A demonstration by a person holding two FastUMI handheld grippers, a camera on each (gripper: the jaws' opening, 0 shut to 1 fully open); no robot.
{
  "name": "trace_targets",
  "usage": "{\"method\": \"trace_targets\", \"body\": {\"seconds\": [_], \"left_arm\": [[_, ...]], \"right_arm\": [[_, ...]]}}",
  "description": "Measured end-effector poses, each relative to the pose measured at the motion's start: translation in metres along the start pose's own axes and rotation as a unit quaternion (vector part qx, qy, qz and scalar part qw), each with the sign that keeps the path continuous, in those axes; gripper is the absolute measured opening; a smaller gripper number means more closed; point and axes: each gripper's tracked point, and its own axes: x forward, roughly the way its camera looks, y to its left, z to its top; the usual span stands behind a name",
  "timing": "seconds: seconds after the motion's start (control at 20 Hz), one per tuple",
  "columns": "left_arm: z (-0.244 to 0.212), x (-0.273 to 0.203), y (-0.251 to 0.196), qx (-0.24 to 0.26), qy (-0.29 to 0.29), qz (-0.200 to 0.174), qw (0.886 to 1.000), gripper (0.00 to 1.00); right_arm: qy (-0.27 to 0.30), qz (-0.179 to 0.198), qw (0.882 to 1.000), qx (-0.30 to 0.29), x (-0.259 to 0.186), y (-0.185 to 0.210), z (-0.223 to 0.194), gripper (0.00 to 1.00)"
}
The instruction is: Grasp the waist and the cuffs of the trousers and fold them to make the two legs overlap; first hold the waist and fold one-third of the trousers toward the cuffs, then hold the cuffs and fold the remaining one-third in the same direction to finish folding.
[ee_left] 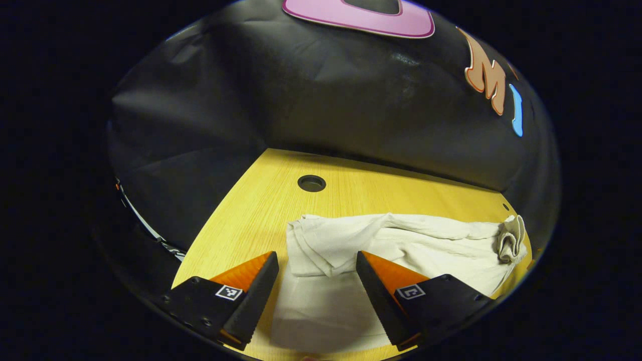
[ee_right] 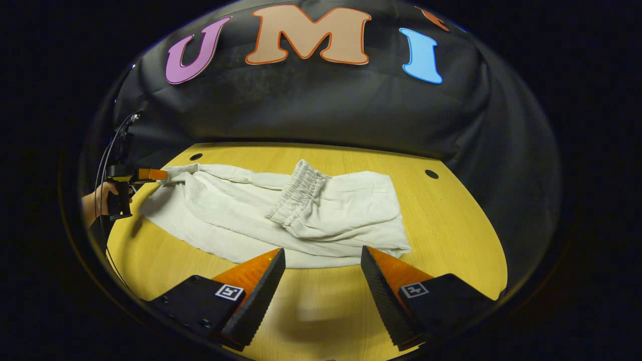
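Note:
Cream trousers [ee_right: 225, 215] lie across the wooden table [ee_right: 451, 225], legs overlapped. The elastic waist [ee_right: 296, 198] is folded over onto the legs near the middle. My right gripper [ee_right: 322, 251] is open, hovering over bare table just in front of the trousers' near edge. In the left gripper view, my left gripper [ee_left: 316, 258] is open over the cuff end of the trousers [ee_left: 351, 240], with cloth lying below and between its fingers; the folded waist [ee_left: 511, 238] sits far right. The right gripper view shows the left gripper [ee_right: 145, 174] at the cuff end, held by a hand [ee_right: 98, 203].
Round cable holes [ee_left: 311, 183] [ee_right: 431, 174] pierce the table near its back edge. The black cloth wall [ee_right: 326, 110] rises right behind the table. Bare tabletop runs along the front and right of the trousers.

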Motion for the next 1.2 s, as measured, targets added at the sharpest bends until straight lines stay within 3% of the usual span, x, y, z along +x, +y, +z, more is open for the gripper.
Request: {"method": "trace_targets", "body": {"seconds": [0.3, 0.4, 0.5, 0.7, 0.75, 0.8, 0.9, 1.2], "left_arm": [[-0.014, 0.008, 0.002, 0.01, 0.032, 0.014, 0.999, 0.95], [-0.021, 0.005, 0.006, 0.029, 0.052, 0.037, 0.998, 0.94], [-0.023, 0.012, 0.002, 0.053, 0.058, 0.039, 0.996, 0.74], [-0.023, 0.012, -0.012, 0.056, 0.066, 0.036, 0.996, 0.34], [-0.023, 0.013, -0.015, 0.055, 0.065, 0.04, 0.996, 0.15], [-0.022, 0.013, -0.015, 0.056, 0.063, 0.042, 0.996, 0.13], [-0.016, 0.014, -0.016, 0.051, 0.061, 0.044, 0.996, 0.01], [0.03, -0.007, -0.054, 0.025, 0.008, -0.001, 1.0, 0.0]], "right_arm": [[0.005, -0.007, 1.0, 0.004, -0.002, -0.01, -0.007, 0.98], [0.002, -0.007, 1.0, 0.002, -0.003, -0.012, -0.005, 0.96], [-0.002, -0.006, 1.0, 0.004, -0.005, -0.015, -0.004, 0.98], [-0.008, -0.01, 1.0, 0.009, -0.011, -0.027, -0.003, 0.98], [-0.008, -0.011, 1.0, 0.011, -0.013, -0.031, -0.006, 0.98], [-0.008, -0.013, 1.0, 0.014, -0.014, -0.035, -0.007, 0.98], [-0.006, -0.015, 1.0, 0.021, -0.018, -0.043, -0.011, 0.98], [-0.016, -0.01, 0.999, 0.029, -0.028, -0.063, -0.007, 0.98]]}}
